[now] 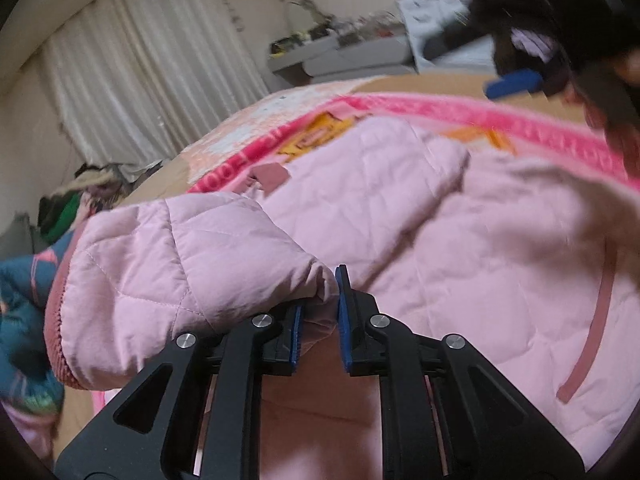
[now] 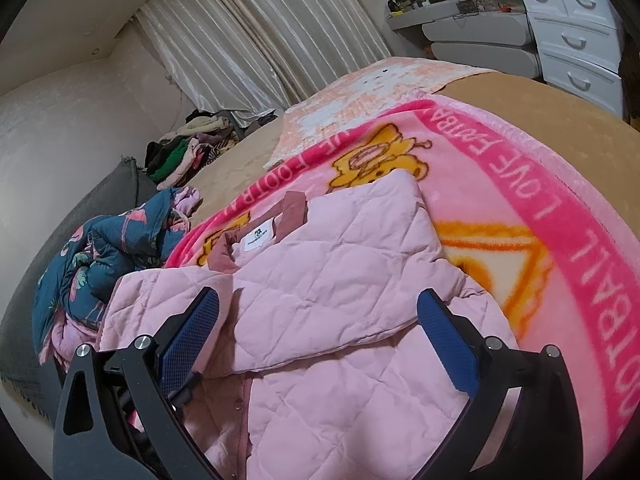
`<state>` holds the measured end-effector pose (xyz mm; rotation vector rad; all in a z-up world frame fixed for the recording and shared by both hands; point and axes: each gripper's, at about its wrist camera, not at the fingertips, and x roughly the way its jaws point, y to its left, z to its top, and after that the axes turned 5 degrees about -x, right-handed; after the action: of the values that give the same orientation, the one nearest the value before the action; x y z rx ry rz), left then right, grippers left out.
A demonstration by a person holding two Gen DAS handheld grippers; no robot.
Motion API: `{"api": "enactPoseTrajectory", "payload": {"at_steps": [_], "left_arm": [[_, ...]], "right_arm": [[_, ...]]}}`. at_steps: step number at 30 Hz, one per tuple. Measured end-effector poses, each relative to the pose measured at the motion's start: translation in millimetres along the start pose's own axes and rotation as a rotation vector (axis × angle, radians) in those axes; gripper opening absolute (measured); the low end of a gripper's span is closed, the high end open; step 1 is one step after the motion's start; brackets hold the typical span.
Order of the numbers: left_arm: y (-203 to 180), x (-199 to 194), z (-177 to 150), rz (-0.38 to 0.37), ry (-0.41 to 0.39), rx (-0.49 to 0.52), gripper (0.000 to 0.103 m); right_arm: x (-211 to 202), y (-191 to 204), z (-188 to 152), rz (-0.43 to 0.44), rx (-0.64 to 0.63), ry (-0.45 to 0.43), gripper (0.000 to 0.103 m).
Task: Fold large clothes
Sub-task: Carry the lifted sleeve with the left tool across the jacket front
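1. The pink quilted jacket [image 2: 344,280] lies spread on the pink blanket [image 2: 560,216] that covers the bed [image 2: 520,96]. Its collar points toward the far side and one sleeve is already laid across the chest.

2. The left gripper [image 1: 320,312] has its jaws clenched on a pinch of the other sleeve [image 1: 180,264], close to the ribbed cuff [image 1: 56,320]. The sleeve is lifted clear of the jacket body.

3. The right gripper [image 2: 316,344] hangs over the lower front of the jacket with its jaws released and wide apart. No cloth is between them.

4. To do this step well, carry the held sleeve across the chest and lay it flat beside the first sleeve, with the cuff inside the jacket's outline.

5. Keep the pinch firm until the cuff rests on the cloth, because quilted fabric tends to spring back.

6. Use the right gripper to press the body down near the shoulder so the jacket does not drag along the blanket.

7. The left view is blurred, so how deep the fold sits between the pads is uncertain. Check the grip before pulling harder.
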<state>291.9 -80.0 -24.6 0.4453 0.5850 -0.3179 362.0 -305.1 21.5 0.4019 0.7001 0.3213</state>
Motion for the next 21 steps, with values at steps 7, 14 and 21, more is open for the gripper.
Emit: {"api": "enactPoseTrajectory", "payload": {"at_steps": [7, 14, 21], "left_arm": [[-14, 5, -8, -0.001, 0.023, 0.076, 0.009], [-1, -12, 1, -0.062, -0.018, -0.060, 0.051], [46, -39, 4, -0.127, -0.049, -0.540, 0.073]], "right_arm": [[3, -8, -1, -0.003, 0.029, 0.009, 0.099], [6, -9, -2, -0.007, 0.024, 0.021, 0.099], [6, -11, -1, -0.009, 0.030, 0.018, 0.099]]}}
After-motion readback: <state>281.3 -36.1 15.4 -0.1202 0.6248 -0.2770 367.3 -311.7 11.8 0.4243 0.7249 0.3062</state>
